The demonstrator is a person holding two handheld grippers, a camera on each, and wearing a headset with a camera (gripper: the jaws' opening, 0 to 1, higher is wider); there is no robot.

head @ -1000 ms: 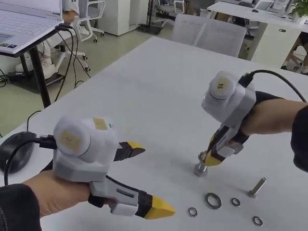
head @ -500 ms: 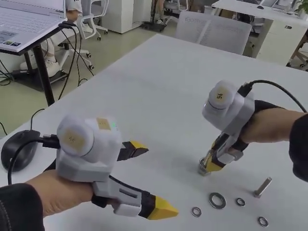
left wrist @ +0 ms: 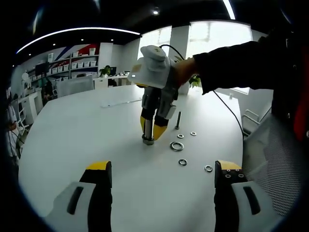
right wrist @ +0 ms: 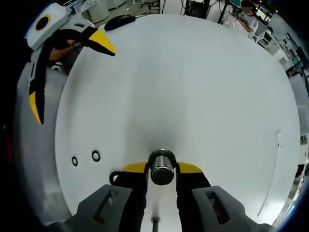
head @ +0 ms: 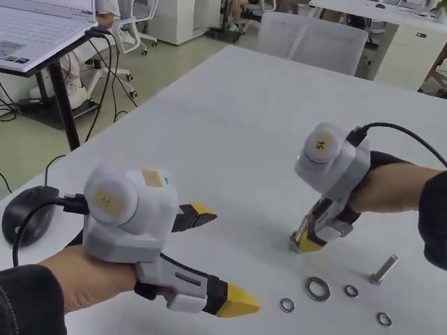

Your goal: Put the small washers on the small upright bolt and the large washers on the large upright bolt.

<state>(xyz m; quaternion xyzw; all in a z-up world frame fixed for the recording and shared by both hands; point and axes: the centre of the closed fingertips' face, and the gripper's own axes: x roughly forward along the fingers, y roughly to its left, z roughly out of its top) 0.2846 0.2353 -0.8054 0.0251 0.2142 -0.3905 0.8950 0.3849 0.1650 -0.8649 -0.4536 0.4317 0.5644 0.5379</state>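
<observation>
The right gripper [head: 307, 241] points down at the white table [head: 230, 125], jaws clamped on the big bolt [right wrist: 162, 167], which stands upright at near right, long axis vertical. Just near and right of it a large washer [head: 317, 287] and three small washers [head: 287, 305] lie flat. Right of those, the small bolt [head: 384, 269] lies on its side. The left gripper [head: 223, 258] hovers at near left, jaws wide apart and empty, probably the one free to fetch a washer.

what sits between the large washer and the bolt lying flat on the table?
One small washer lies between the large washer and the lying bolt, touching neither; clearest in the head view.
</observation>
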